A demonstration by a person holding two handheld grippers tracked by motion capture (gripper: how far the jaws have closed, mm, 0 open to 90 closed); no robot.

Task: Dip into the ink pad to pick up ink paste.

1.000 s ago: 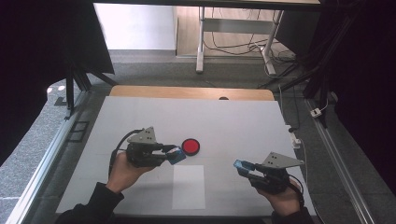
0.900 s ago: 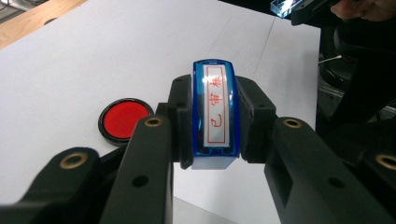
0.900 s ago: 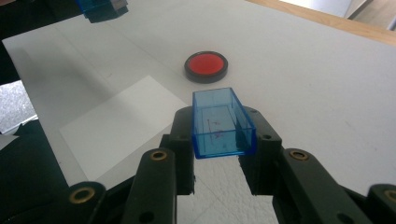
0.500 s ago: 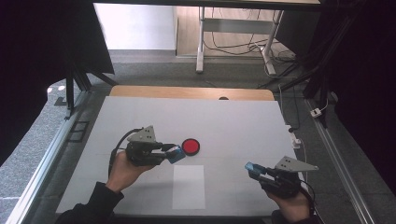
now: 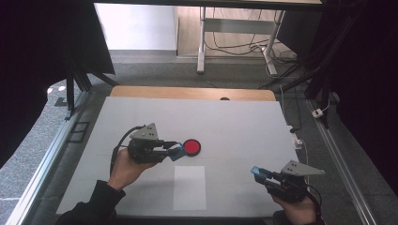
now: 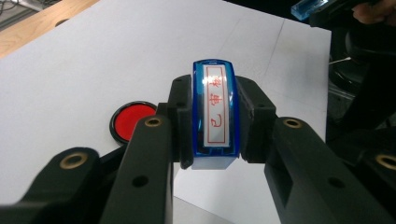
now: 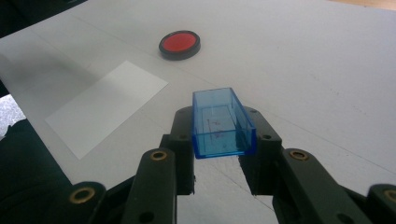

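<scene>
Left gripper (image 6: 212, 154) clamping stamp (image 6: 214, 109), right gripper (image 7: 219, 154) clamping cap (image 7: 222, 123); may miss ink pad (image 5: 191, 147) if tilted.

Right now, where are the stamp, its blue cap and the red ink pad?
stamp (image 6: 215, 112), left gripper view, on its labelled white face.
blue cap (image 7: 219, 123), right gripper view, on its open hollow.
red ink pad (image 5: 191, 147), high view, on its red centre.

Stamp (image 6: 214, 114) blue, red characters on white label; ink pad (image 5: 191, 147) red, black-rimmed; cap (image 7: 221, 123) seemingly clear blue.
</scene>
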